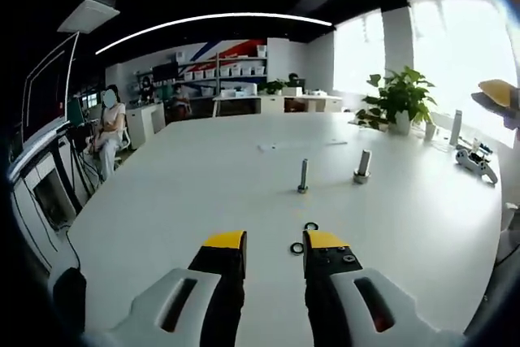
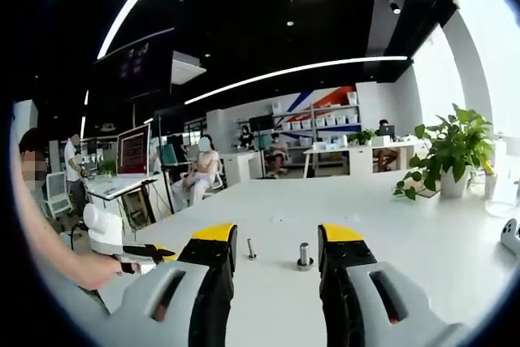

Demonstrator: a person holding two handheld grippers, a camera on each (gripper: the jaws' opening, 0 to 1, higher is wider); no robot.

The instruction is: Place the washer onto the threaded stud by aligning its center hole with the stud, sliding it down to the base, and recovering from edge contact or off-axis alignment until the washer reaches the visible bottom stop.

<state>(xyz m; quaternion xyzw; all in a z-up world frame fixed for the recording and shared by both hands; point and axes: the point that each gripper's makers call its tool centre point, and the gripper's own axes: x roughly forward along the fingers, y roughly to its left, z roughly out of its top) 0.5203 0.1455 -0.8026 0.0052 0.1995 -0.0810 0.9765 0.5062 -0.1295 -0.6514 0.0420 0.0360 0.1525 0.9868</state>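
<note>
Washers, small dark metal rings, lie on the white table beside your left hand-held gripper; both hand-held grippers gape empty. Silver threaded stud stands beyond. Grab one off-centre and it may skid flat, or tilt at the thread.

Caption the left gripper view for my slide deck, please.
Open left claw hovers over a white table, near small washers and two upright studs.
</note>
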